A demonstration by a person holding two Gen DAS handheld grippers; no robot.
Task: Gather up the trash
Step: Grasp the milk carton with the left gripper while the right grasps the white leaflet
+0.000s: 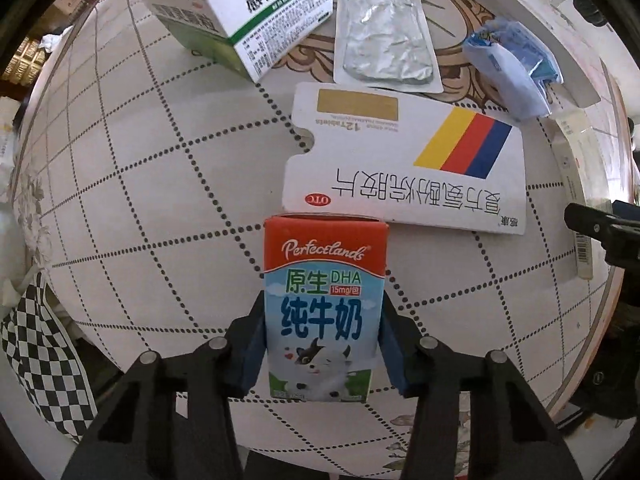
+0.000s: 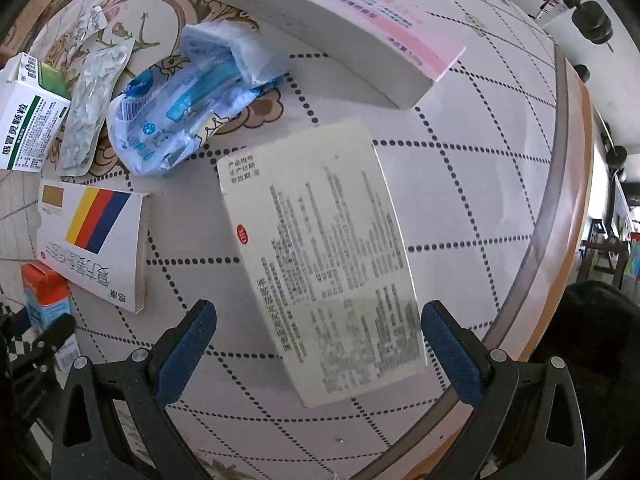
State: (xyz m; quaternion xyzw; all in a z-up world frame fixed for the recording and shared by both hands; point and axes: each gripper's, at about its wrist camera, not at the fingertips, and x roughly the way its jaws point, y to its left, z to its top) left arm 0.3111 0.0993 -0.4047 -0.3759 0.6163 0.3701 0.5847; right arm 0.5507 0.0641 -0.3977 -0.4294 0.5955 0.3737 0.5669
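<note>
An orange and blue milk carton (image 1: 324, 312) stands on the round tiled table (image 1: 140, 184). My left gripper (image 1: 322, 344) is shut on it, with a blue pad pressed against each side. The carton also shows at the left edge of the right wrist view (image 2: 44, 296). My right gripper (image 2: 316, 312) stands open above a flat white medicine box (image 2: 320, 256) printed with small text. Its fingers (image 2: 192, 332) sit wide on either side of the box and do not touch it.
Other trash lies on the table: a white box with yellow, red and blue stripes (image 1: 404, 160), a green-and-white box (image 1: 256, 12), a foil blister pack (image 1: 384, 36), a blue plastic wrapper (image 2: 192, 96) and a long white-and-pink box (image 2: 340, 28). The table rim (image 2: 560, 200) curves close on the right.
</note>
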